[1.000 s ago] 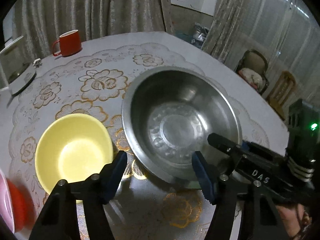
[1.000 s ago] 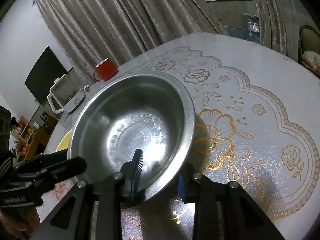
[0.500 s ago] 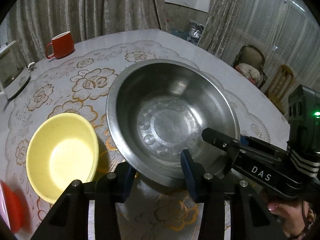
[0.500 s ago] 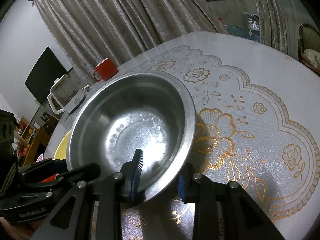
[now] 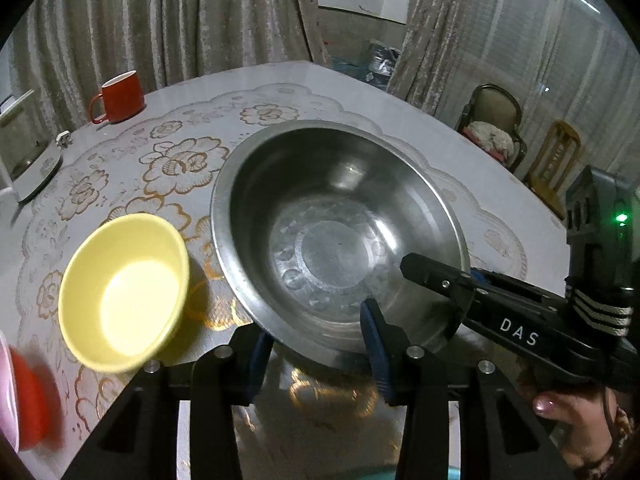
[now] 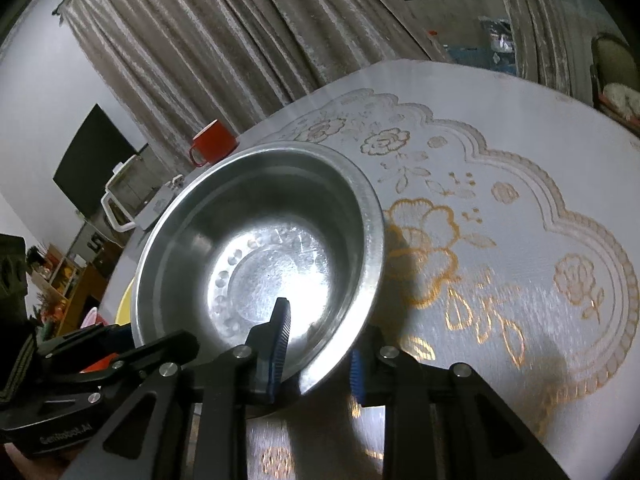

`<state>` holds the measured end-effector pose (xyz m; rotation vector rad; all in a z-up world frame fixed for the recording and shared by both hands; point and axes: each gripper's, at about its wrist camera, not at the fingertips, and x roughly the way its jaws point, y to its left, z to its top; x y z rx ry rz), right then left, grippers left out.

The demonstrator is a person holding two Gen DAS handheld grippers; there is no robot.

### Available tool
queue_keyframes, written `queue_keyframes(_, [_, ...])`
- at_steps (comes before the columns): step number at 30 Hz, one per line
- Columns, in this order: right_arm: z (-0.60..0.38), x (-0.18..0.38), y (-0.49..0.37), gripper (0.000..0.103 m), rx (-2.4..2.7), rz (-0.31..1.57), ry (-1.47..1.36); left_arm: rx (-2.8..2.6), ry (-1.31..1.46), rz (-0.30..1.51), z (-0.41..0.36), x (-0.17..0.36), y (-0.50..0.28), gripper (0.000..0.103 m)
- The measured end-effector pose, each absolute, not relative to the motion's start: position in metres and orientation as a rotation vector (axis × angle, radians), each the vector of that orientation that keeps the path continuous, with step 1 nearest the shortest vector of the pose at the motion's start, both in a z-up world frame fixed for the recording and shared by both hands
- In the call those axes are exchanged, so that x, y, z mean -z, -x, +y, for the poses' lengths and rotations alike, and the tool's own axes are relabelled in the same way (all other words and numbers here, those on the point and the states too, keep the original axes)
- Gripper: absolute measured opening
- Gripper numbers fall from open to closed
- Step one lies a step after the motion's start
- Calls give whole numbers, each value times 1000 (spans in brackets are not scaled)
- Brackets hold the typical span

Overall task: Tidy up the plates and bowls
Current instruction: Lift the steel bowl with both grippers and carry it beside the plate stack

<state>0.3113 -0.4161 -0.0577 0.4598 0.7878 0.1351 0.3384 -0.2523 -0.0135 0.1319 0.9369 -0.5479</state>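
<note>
One steel bowl (image 5: 336, 236), one yellow bowl (image 5: 124, 292) just beside it, one red mug (image 5: 120, 98) far back on surface (image 6: 500, 128). Two hand-held grippers: left hand-held gripper (image 5: 316, 346) and right hand-held gripper (image 6: 318, 344) both closing across steel bowl's near rim. Open surface to right.

A home dining room.
We see a round table (image 5: 360, 92) under a floral lace cloth (image 6: 500, 184), heavy curtains (image 5: 160, 20), wooden chairs (image 5: 554, 160), a dark television (image 6: 92, 160) and a red mug (image 5: 120, 96).
</note>
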Motion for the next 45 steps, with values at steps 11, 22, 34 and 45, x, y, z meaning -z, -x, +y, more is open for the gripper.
queue_keyframes(11, [-415, 54, -267, 25, -99, 776, -443, 574, -155, 934, -254, 12, -297, 42])
queue_keyframes(22, [-407, 42, -242, 25, -109, 765, -451, 538, -157, 872, -242, -5, -260, 42])
queue_keyframes(34, [-386, 22, -220, 25, -144, 744, -409, 491, -119, 815, -213, -22, -228, 42])
queue_keyframes(45, [-351, 1, -205, 25, -209, 744, -357, 428, -67, 766, -170, -37, -195, 42])
